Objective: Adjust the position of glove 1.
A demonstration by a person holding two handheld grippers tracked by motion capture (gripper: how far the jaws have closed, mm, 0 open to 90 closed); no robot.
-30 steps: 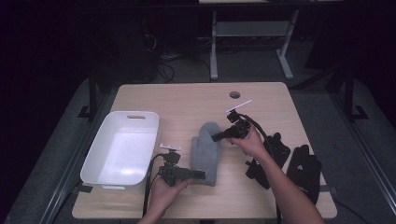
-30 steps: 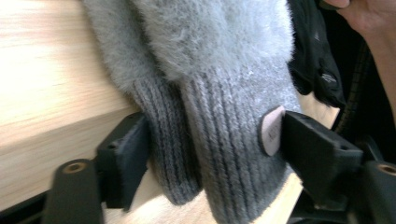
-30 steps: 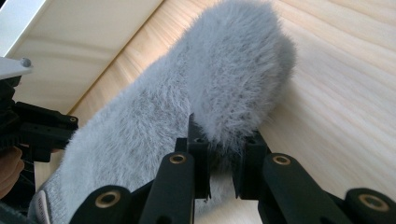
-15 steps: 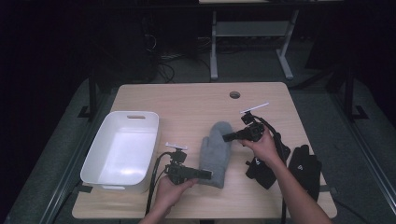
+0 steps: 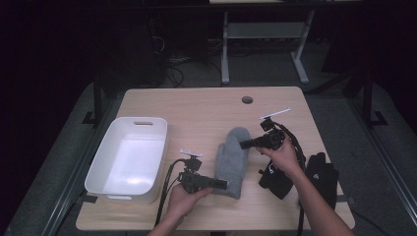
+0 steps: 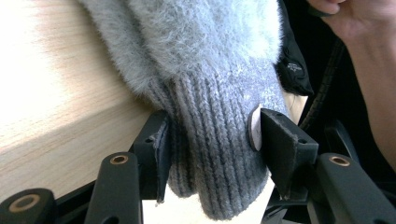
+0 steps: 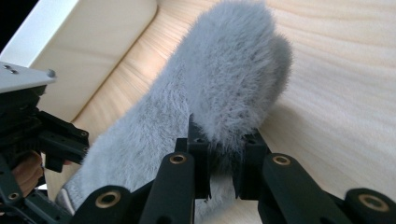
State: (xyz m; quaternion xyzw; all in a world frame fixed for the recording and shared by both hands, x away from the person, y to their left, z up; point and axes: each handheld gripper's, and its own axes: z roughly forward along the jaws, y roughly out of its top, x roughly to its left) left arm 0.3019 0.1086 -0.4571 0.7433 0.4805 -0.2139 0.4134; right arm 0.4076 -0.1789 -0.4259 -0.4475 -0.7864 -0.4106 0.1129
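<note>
I find almost nothing here that I can read. A small white logo with tiny lettering sits on the black glove (image 6: 294, 70) lying past the grey mitten in my left gripper view, but it is too small and blurred to make out. In the high view another black glove (image 5: 322, 174) on the worktop carries a small pale mark, equally unreadable.

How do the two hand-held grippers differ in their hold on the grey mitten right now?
The left hand-held gripper straddles the mitten at its ribbed cuff, jaws wide apart and just closing onto it; the right hand-held gripper pinches the fluffy fingertip end with jaws nearly together. In the high view the left one sits at the table's near edge, the right one farther in. Both hold the same mitten, one at each end.
</note>
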